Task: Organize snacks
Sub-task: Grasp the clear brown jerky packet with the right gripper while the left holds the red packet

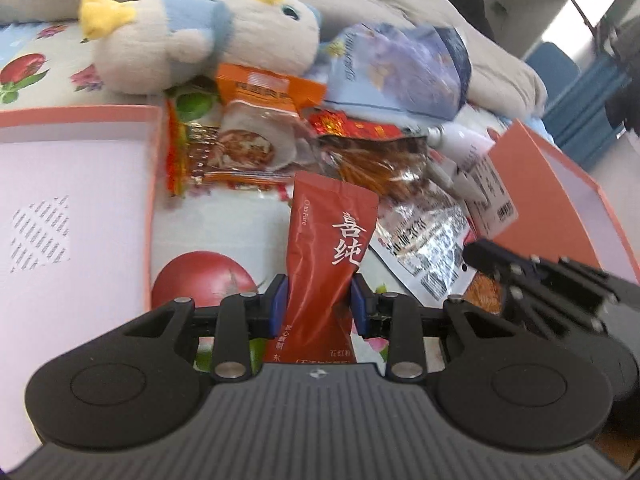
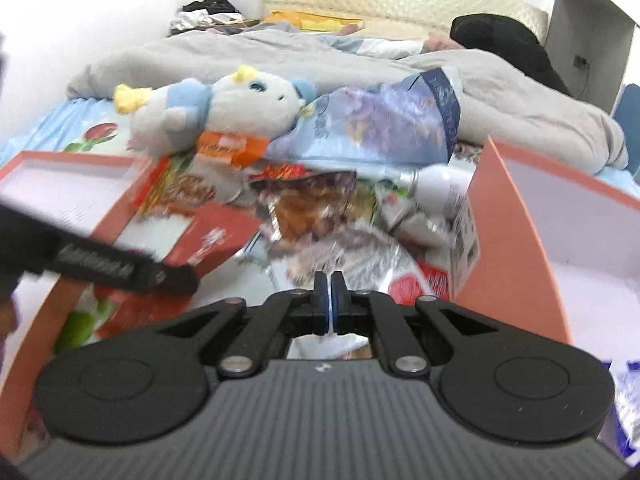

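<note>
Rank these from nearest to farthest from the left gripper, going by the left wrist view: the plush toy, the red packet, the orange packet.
1. Red packet, clamped between the left gripper pads, centre.
2. Orange packet, beyond it in the snack pile, slightly left.
3. Plush toy, farthest, lying behind the pile at upper left.

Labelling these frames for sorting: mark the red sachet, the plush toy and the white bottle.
red sachet [image 1: 332,240]: left wrist view, on its printed front above the jaws.
plush toy [image 2: 240,104]: right wrist view, on its grey-white head.
white bottle [image 2: 436,182]: right wrist view, on its body beside the cap.
</note>
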Motion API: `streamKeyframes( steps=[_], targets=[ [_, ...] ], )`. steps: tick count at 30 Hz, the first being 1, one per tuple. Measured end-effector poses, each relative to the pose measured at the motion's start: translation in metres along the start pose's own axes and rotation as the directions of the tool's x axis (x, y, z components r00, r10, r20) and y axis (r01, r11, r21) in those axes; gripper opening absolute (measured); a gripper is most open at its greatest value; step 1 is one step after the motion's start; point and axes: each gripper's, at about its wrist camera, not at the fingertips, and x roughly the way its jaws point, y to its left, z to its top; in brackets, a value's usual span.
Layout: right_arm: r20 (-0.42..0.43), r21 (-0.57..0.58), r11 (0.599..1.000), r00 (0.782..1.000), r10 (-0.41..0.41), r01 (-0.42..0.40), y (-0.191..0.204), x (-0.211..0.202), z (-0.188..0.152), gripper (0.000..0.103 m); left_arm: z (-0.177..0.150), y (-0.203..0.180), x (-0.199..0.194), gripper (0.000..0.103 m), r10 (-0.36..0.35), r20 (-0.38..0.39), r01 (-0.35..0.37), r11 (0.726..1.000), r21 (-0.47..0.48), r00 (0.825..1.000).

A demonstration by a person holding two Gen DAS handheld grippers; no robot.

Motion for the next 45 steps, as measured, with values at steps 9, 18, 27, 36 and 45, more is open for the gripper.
streamKeyframes(
  steps=[9,18,27,36,45],
  targets=[
    [-0.009,-0.002,1.000,1.000,0.014,-0.014,0.002,0.037,0.023,0.046,-0.001,0.014,-0.005,0.038,0.025,0.017,-0.025,1.000,-0.020,1.000],
    [-0.038,-0.131,0.991,0.999,-0.028,0.022,0.015,0.068,0.038,0.073,-0.004,0.021,-0.003,0.038,0.006,0.009,-0.006,1.000,-0.024,1.000],
    [-0.172,-0.163,0.986,0.985,-0.001,-0.028,0.009,0.097,0.040,0.074,-0.004,0.025,-0.001,0.038,0.002,0.002,-0.002,1.000,-0.018,1.000],
    [-0.186,-0.134,0.991,0.983,0.004,-0.029,0.007,0.084,0.035,0.048,-0.003,0.020,-0.010,0.038,0.018,0.014,-0.017,1.000,-0.013,1.000],
    [-0.160,-0.080,0.996,0.986,0.033,-0.047,-0.005,0.036,0.028,0.044,-0.017,0.006,-0.041,0.038,0.071,0.057,-0.071,0.997,0.003,0.996]
  ],
)
